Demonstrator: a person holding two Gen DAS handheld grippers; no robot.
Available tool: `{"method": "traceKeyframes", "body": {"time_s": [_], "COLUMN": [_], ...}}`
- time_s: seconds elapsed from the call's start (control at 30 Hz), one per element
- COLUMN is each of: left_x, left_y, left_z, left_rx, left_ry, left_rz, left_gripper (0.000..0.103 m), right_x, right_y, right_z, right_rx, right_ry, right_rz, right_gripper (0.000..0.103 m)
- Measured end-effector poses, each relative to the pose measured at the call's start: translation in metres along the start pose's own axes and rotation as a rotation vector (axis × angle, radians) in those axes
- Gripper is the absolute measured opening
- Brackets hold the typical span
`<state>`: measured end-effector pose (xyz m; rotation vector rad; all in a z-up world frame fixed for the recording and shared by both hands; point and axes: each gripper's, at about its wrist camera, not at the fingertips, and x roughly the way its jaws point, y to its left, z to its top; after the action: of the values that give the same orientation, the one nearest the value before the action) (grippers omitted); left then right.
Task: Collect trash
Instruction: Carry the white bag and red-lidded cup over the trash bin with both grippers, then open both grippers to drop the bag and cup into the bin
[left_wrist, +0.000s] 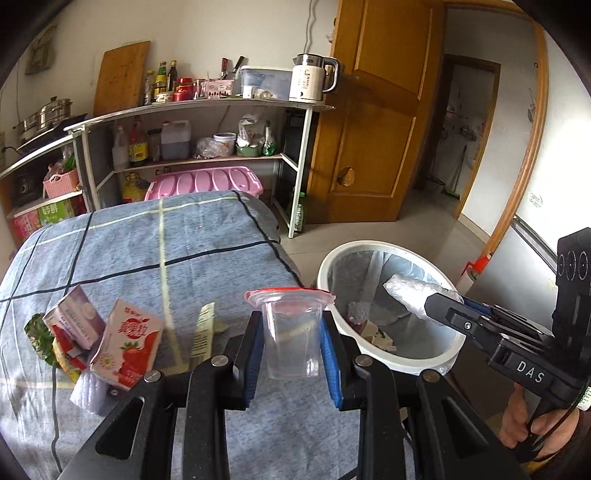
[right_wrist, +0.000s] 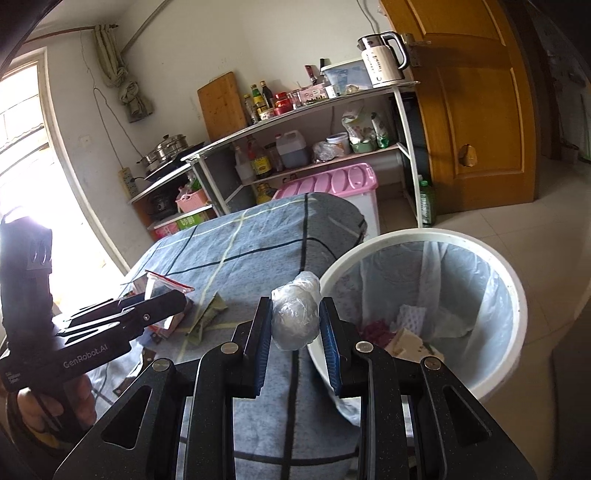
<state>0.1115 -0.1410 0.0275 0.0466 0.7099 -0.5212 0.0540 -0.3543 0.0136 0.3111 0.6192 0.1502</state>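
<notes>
Your left tool (left_wrist: 291, 328) clamps the clear plastic cup (left_wrist: 291, 334) above the near surface (left_wrist: 147, 251), upright for carrying. Your right tool (right_wrist: 291, 326) grips a plastic-wrap wad (right_wrist: 295, 317) beside the white bin (right_wrist: 513, 295) at the right, probably ready to drop; cartons (left_wrist: 125, 343) wait left.

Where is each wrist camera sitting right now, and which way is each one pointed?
Left wrist: on the left gripper, facing across the table toward the shelves; its fingers clamp a clear plastic cup; the right gripper and hand appear at right.
Right wrist: on the right gripper, facing the trash bin and table edge; it clamps a plastic wad; the left gripper shows at left.
Shared: table, bin, shelves, door.
</notes>
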Motion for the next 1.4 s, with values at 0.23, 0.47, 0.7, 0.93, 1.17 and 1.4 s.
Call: {"method": "traceKeyframes", "body": {"time_s": [0.23,0.47,0.7,0.93,1.17,1.4], "left_x": [0.036,0.071,0.089,0.094,0.09,0.077], "left_y": [-0.045,-0.081,-0.093,-0.092,-0.083,-0.074], "left_z": [0.008,0.008,0.005,0.004,0.004,0.006], "left_rx": [0.063,0.112,0.123,0.112,0.096,0.079], "left_ry": [0.037,0.087,0.118,0.131,0.126,0.102], "left_rz": [-0.036,-0.078,-0.093,-0.091,-0.09,-0.085], "left_gripper": [0.03,0.03,0.03,0.038,0.047,0.053], "right_x": [0.002,0.014,0.028,0.034,0.034,0.03], "right_y": [-0.044,-0.073,-0.089,-0.087,-0.084,-0.074], "right_z": [0.004,0.0,-0.003,-0.006,-0.007,-0.004], "right_rx": [0.035,0.058,0.062,0.046,0.061,0.058], "right_ry": [0.022,0.07,0.111,0.138,0.134,0.119], "right_rz": [-0.084,-0.142,-0.175,-0.194,-0.194,-0.182], "right_gripper": [0.027,0.027,0.027,0.029,0.036,0.039]}}
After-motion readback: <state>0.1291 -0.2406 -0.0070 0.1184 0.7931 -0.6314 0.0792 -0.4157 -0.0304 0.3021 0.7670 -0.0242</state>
